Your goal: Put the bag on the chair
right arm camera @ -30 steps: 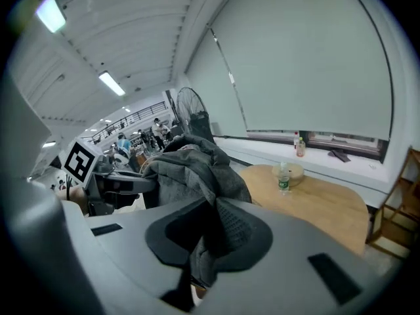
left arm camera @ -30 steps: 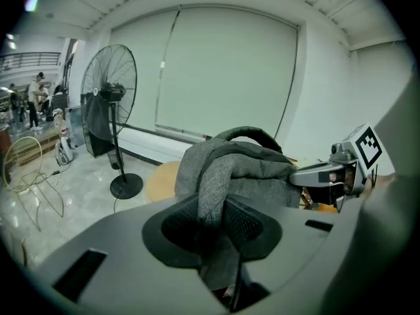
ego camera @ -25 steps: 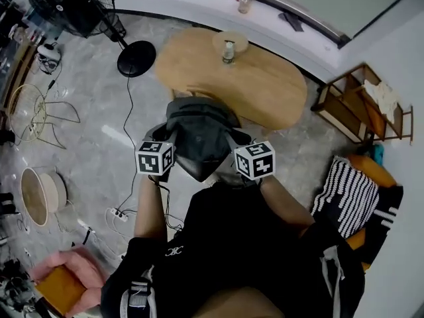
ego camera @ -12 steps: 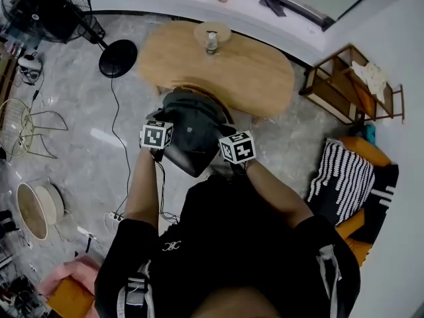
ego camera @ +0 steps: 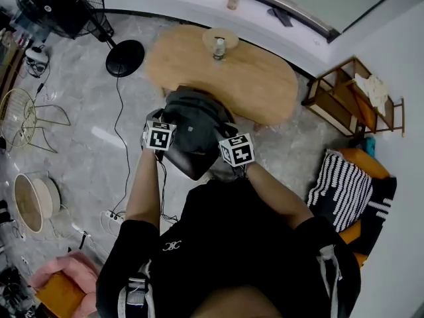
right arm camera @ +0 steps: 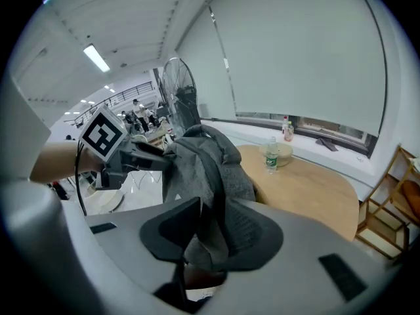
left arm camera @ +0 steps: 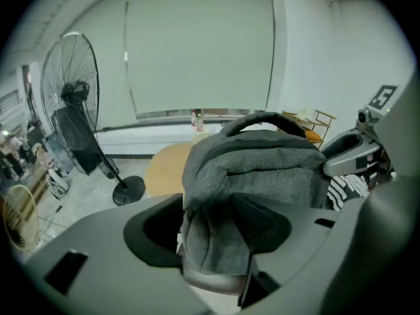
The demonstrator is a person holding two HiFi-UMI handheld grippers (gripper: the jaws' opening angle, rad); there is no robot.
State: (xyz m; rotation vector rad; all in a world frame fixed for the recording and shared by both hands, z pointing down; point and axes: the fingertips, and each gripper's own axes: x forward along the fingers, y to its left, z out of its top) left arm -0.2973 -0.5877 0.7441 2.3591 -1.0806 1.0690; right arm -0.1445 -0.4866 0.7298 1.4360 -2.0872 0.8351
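A grey backpack (ego camera: 189, 121) stands upright on a dark chair seat (ego camera: 193, 169) beside the wooden table; most of the chair is hidden under it. My left gripper (ego camera: 167, 126) is at the bag's left side, my right gripper (ego camera: 228, 138) at its right side. In the left gripper view the jaws of the left gripper (left arm camera: 210, 235) are opening, with loose bag fabric (left arm camera: 262, 169) hanging between them and a gap beside it. The right gripper (right arm camera: 210, 235) is opening too, with a fold of the bag (right arm camera: 207, 169) and a mesh strap lying between its jaws.
The oval wooden table (ego camera: 265, 85) behind the chair carries a bottle (ego camera: 218, 48). A standing fan (ego camera: 59, 8) with a round base (ego camera: 124, 57) is at the far left. A wooden rack (ego camera: 358, 105) and a striped cushion (ego camera: 341, 191) are on the right. A cable and power strip (ego camera: 116, 217) lie on the floor.
Both grippers and the bag have moved a little toward the table over the last second. Since half a second ago they have stayed nearly in place.
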